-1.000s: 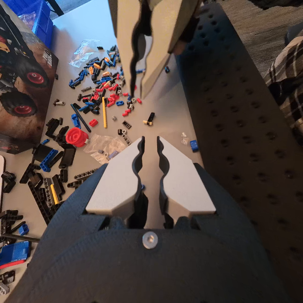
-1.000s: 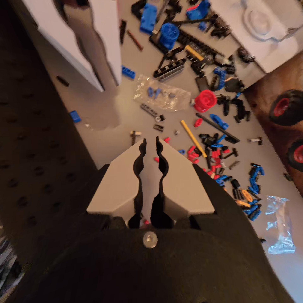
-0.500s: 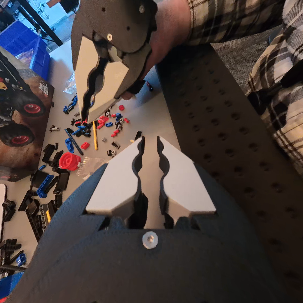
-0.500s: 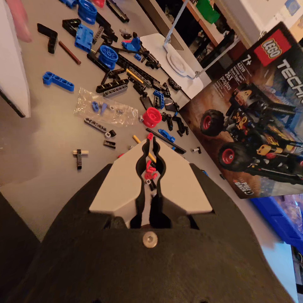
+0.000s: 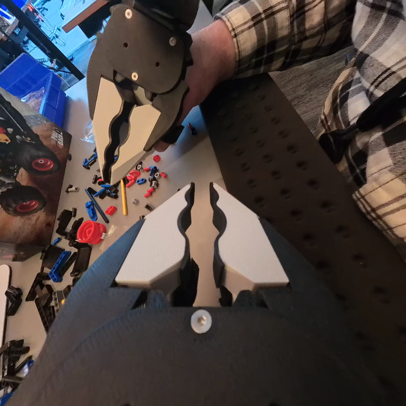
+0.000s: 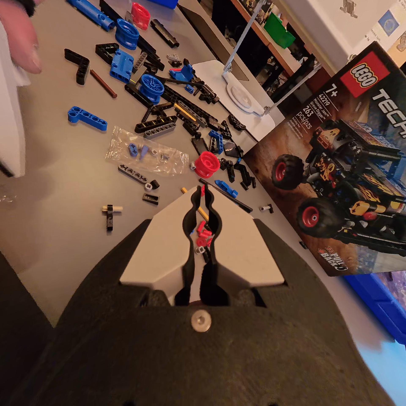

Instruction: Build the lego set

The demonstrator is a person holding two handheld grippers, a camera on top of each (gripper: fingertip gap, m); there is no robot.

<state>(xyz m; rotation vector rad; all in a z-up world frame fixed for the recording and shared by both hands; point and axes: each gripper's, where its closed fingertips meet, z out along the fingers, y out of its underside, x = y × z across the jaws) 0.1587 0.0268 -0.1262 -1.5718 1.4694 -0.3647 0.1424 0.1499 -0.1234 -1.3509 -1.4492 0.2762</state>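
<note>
left gripper [image 5: 201, 186]: lower centre of left wrist view, tongs spread with a clear gap, nothing between them, only bare table showing.
right gripper [image 6: 203, 192]: lower centre of right wrist view, tips nearly pressed together over a small red piece [image 6: 202, 190]; pinched or merely behind the tips, cannot tell.
right gripper from left view [image 5: 107, 179]: centre left of frame, tips down among the loose parts, narrow gap along the wavy edges.
small red and blue connectors [image 5: 140, 178]: heap centre left, just beside those tips, touching one another.
yellow axle [image 5: 124, 197]: beside the heap, running toward lower frame.
red wheel hub [image 6: 206, 164]: centre of right view, beside clear plastic bag [image 6: 147, 153].
blue angled beam [image 6: 86, 117]: upper left of right view, apart from the rest.
black beams [image 6: 158, 125]: scattered upper centre, many overlapping.
lego box [image 6: 340, 175]: right edge of right view, standing on the table, cut by the frame.
risk: tiny piece likely to slip or flick off if tips close off-centre; crowded neighbours could be grabbed or scattered too.
hidden: most connectors covered by the right fingers; far parts blurred; no assembled portion visible.
</note>
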